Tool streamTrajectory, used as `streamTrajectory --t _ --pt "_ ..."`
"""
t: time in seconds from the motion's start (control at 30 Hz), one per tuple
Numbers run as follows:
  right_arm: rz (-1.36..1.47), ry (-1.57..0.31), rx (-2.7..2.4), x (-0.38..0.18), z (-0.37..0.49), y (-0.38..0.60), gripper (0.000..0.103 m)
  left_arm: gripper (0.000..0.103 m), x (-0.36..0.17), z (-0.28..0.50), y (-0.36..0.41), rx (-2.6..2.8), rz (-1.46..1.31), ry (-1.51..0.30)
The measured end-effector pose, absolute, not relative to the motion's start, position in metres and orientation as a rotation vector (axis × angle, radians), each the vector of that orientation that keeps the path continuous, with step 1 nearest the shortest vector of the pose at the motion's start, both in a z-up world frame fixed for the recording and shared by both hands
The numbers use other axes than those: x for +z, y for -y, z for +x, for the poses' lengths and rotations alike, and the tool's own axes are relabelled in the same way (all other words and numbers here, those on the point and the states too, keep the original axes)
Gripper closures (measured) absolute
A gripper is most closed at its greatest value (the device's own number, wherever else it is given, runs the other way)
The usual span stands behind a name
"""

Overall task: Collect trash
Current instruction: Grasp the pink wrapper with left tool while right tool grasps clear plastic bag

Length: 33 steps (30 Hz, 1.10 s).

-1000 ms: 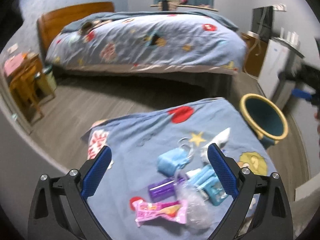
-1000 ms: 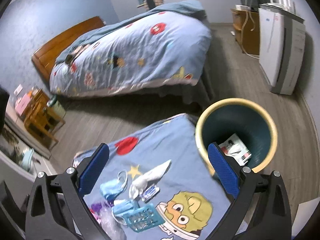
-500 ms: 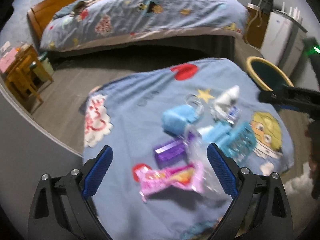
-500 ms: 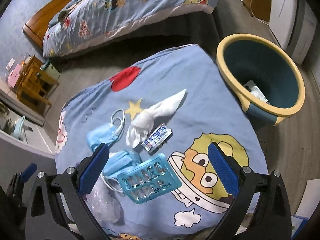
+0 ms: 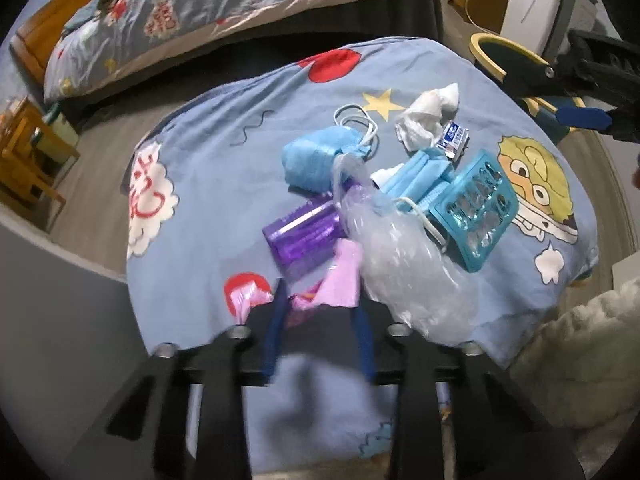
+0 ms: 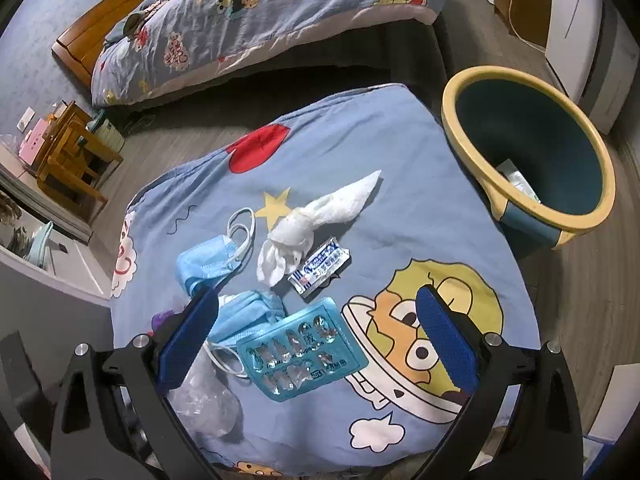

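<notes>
The left tongs (image 5: 320, 296) are closing at this moment, and the pink wrapper (image 5: 340, 276) lies between their two blue fingers (image 5: 276, 320). The wrapper sits at the near end of the trash pile, on the blue cartoon cloth (image 5: 224, 184) that covers the tabletop. Its long axis seems to run across the opening of the tongs, from the left finger toward the right one, so they take it across its short middle part. Whether the pads already press on it, the left wrist view does not show clearly; the wrapper looks bent up between them.

Just beyond the wrapper lies the purple packet (image 5: 304, 232), and the clear plastic bag (image 5: 392, 264) touches the wrapper's right edge. This is the relation that matters: the bag is so close to the right finger that it may be caught together with the wrapper.

The right tongs (image 6: 316, 340) are spread wide and hold nothing. They hang over the teal blister pack (image 6: 300, 352), which lies between the fingers with its long axis slanted. A folded blue mask (image 6: 248, 316) is just beside the left finger.

The bin (image 6: 528, 152), with yellow rim, stands on the floor beside the far right corner of the tabletop. The right hand is nearer to it than the left.
</notes>
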State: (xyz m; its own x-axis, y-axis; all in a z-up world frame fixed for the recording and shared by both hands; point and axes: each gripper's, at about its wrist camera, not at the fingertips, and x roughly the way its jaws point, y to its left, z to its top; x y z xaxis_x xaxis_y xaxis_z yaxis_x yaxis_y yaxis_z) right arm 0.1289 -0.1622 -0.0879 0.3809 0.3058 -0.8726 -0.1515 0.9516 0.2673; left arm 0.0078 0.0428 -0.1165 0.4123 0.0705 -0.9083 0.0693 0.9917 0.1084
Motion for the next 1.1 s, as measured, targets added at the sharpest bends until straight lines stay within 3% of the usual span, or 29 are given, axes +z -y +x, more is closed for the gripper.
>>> streamTrajectory --t 0.03,0.13,0.33,0.67,0.77,0.83,0.9,1.1 --pt "0.161 -1.152 0.305 -0.09 0.127 0.162 0.006 0.082 -0.114 0.01 -0.045 0.0 0.126 -1.139" --pt "0.155 -1.167 0.345 -0.093 0.121 0.157 0.008 0.085 -0.102 0.014 -0.058 0.024 0.087 -1.095" --pt "0.046 -1.194 0.488 -0.098 0.095 0.122 0.032 0.086 -0.074 0.02 -0.093 0.097 -0.051 -1.007" --pt "-0.089 -1.217 0.661 -0.112 0.056 0.069 0.046 0.086 -0.058 0.025 -0.112 0.12 -0.115 -0.939" --pt "-0.114 -1.251 0.662 -0.12 0.056 0.065 0.065 0.086 -0.059 0.025 -0.114 0.115 -0.134 -0.943" --pt "-0.113 -1.264 0.67 -0.124 0.056 0.065 0.084 0.086 -0.058 0.025 -0.112 0.106 -0.124 -0.94" --pt "-0.119 -1.264 0.678 -0.123 0.057 0.063 0.095 0.086 -0.057 0.025 -0.11 0.098 -0.118 -0.936" --pt "-0.131 -1.209 0.692 -0.108 0.054 0.063 0.098 0.086 -0.055 0.024 -0.109 0.096 -0.105 -0.924"
